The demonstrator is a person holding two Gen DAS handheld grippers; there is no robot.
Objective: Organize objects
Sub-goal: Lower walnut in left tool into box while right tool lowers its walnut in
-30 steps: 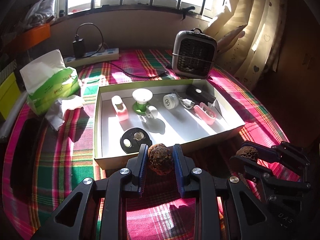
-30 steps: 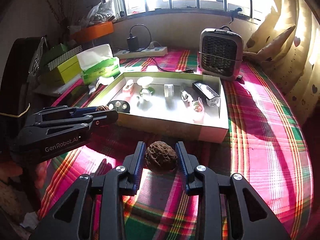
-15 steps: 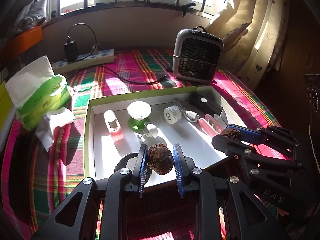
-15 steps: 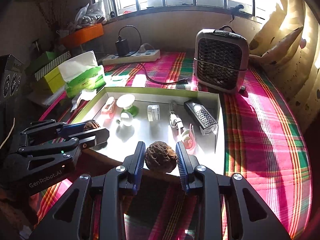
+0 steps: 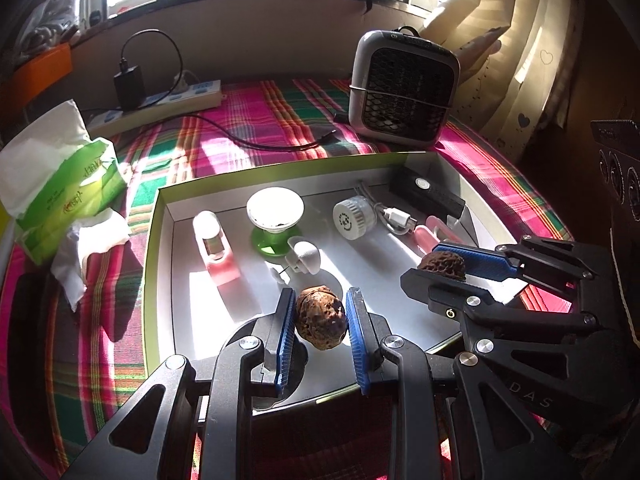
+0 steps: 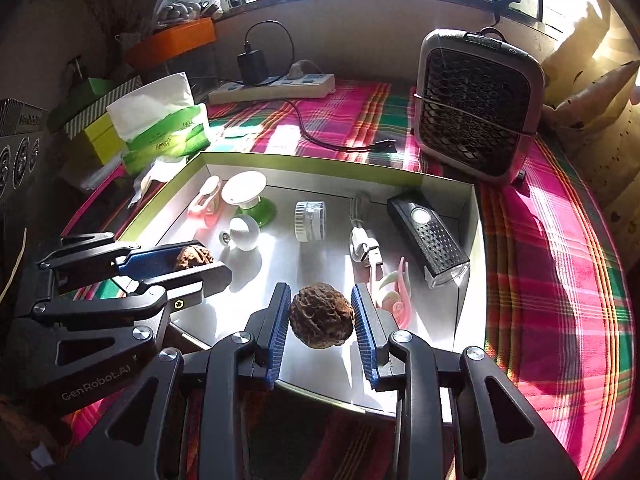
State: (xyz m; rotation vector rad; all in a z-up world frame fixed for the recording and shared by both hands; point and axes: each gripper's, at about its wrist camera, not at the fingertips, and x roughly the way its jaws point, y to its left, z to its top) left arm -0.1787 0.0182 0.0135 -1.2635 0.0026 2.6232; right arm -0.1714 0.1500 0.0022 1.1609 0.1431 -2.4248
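Note:
My left gripper point(image 5: 320, 322) is shut on a brown wrinkled walnut point(image 5: 320, 322) and holds it above the front left of the white-floored box point(image 5: 162, 248). My right gripper point(image 6: 322, 322) is shut on a second walnut point(image 6: 322, 322) above the front middle of the same box point(image 6: 478, 240). Each gripper shows in the other's view, the right one point(image 5: 442, 265) to the right, the left one point(image 6: 194, 258) to the left. A black round object lies under the left gripper, mostly hidden.
In the box lie a pink clip point(image 5: 216, 246), a white and green dish point(image 5: 274, 216), a white roll point(image 5: 354, 218), a USB cable point(image 5: 394, 216), a black torch point(image 6: 430, 232) and a pink hook point(image 6: 394, 292). A small heater point(image 5: 402, 88), tissue pack point(image 5: 64, 188) and power strip point(image 5: 168, 100) stand on the plaid cloth.
Both grippers have moved forward from the cloth in front of the box to above its floor, each still holding its walnut.

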